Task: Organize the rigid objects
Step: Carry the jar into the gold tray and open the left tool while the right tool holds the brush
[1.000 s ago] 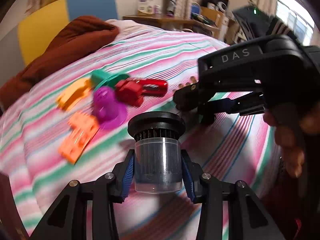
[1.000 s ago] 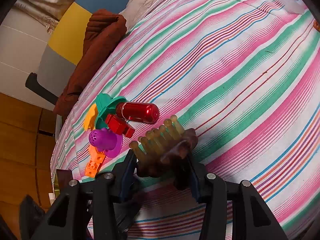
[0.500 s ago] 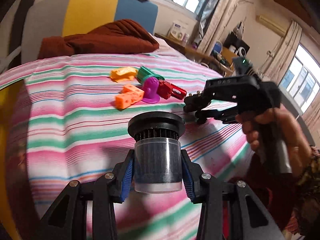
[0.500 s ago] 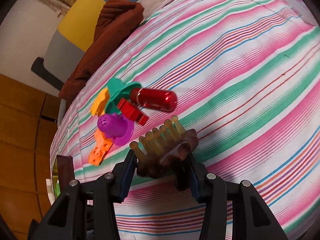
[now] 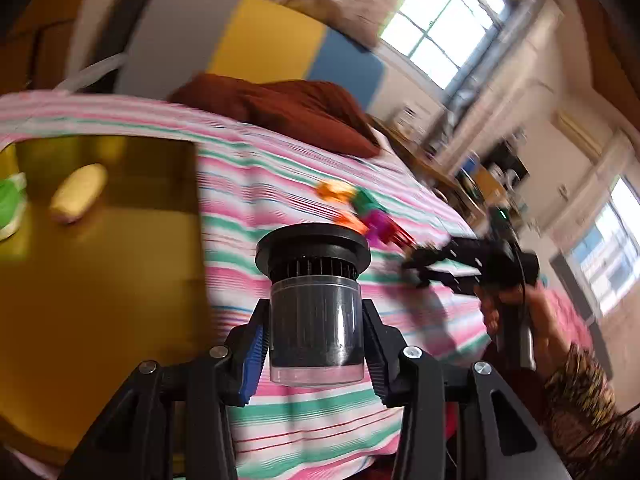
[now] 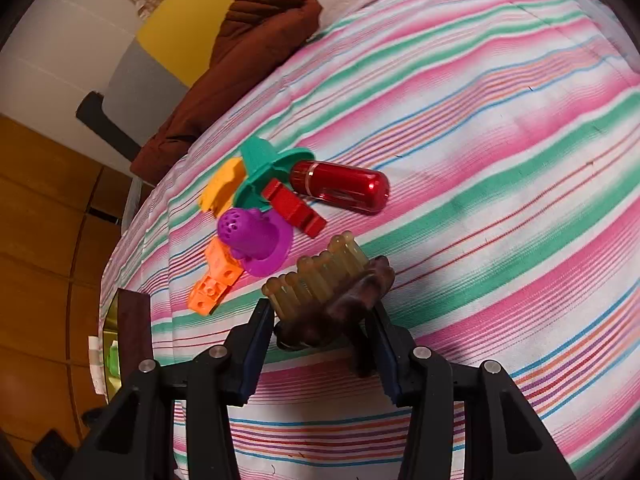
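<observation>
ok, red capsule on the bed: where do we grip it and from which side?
Probably across the middle of the red capsule, fingers closing on its long sides, coming from above. It lies flat on the bedspread. Its domed end points away from the pile; the banded end nearly touches the green piece and red block, so stay toward the free end.

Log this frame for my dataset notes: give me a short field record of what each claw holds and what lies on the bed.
left claw: shut on jar, clear body with dark contents, black ribbed cap
right claw: shut on brush, brown handle, amber bristles
surface: striped bedsheet
toy pile: red capsule, red block, purple piece, teal piece, yellow piece, orange block
pile state: clustered, pieces touching
beside bed: wooden table
</observation>
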Demonstrator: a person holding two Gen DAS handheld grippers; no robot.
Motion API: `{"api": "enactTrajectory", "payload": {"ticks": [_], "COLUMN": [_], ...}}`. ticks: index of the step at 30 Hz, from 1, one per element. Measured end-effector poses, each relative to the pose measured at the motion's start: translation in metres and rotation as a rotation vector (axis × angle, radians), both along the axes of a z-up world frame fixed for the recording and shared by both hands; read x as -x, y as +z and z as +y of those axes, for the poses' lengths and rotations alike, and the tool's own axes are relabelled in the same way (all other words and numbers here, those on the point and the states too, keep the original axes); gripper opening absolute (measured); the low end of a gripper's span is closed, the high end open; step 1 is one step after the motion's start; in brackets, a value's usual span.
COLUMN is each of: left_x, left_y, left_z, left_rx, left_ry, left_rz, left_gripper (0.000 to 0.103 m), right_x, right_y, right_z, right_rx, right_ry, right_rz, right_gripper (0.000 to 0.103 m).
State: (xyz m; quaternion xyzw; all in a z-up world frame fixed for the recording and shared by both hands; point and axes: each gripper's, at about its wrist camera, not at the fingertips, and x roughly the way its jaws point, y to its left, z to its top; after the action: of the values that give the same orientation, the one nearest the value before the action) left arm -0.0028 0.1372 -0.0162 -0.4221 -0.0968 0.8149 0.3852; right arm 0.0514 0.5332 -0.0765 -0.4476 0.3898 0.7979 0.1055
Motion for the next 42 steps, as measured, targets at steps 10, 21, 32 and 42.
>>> {"api": "enactTrajectory", "payload": {"ticks": [10, 21, 32, 42], "left_x": [0.05, 0.089, 0.103, 0.066], "left_y": [-0.009, -0.041, -0.023, -0.019], "left_z": [-0.101, -0.158, -0.183, -0.146], "left_rx": [0.064, 0.216, 0.258, 0.171], "left_ry": [0.283, 0.431, 0.565, 0.531], "left_rz": [-0.087, -0.276, -0.286, -0.109], "left_gripper": [0.043, 0.044, 0.051, 0.051], "right_x": [0.007, 0.007, 0.007, 0.009], "right_y": [0.005, 0.004, 0.003, 0.004], "right_z": [-0.014, -0.013, -0.012, -0.016], "right_rx": [-0.109, -0.109, -0.11, -0.132], "right_ry": [0.062, 0.06, 0.063, 0.075], "right_rz": [-0.019, -0.019, -0.02, -0.025], "right_gripper": [0.046, 0.046, 0.046, 0.046]}}
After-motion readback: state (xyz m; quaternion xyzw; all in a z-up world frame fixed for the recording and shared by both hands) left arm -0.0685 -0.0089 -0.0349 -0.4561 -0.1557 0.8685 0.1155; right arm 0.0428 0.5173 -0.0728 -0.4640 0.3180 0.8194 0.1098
